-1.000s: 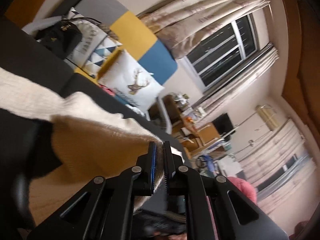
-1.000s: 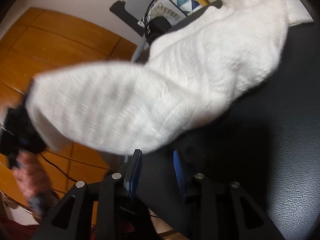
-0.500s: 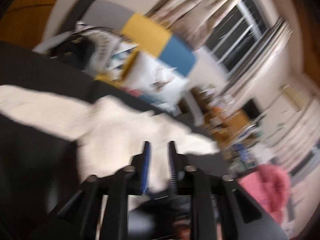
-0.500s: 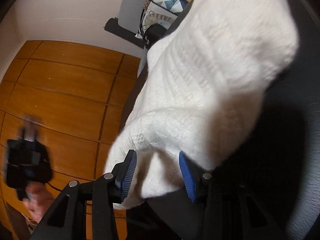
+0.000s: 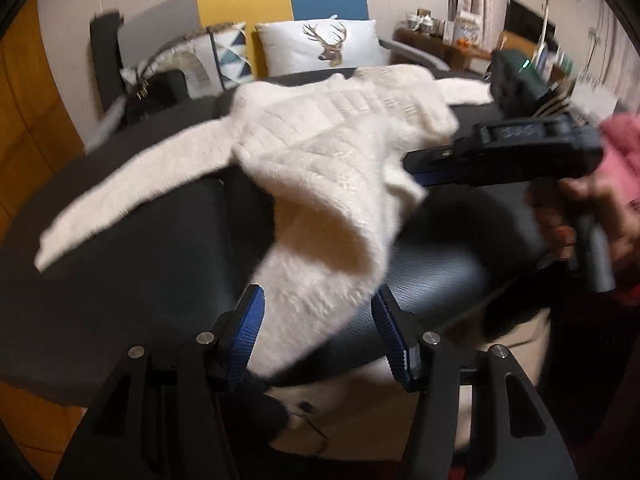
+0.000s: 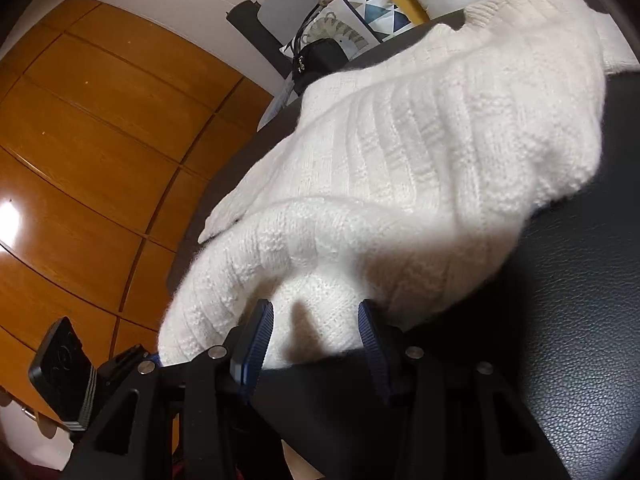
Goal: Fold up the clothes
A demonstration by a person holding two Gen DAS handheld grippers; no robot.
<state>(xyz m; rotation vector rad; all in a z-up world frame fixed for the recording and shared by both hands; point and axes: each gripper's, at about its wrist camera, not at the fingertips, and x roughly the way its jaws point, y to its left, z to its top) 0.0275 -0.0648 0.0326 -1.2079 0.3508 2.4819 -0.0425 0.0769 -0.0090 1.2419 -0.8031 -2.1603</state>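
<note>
Left hand-held gripper (image 5: 320, 332), clenched before, now gapes around the sweater (image 5: 320, 152); right hand-held gripper (image 6: 316, 340) remains released.

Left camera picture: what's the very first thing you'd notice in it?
A fluffy white sweater sprawls across the black surface, one sleeve stretched out leftward. The left gripper sits open around its near edge. Behind it, a deer pillow leans against the yellow-and-blue backrest.

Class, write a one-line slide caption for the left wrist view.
Open left gripper straddles a cream knit sweater lying on a black surface.
</note>
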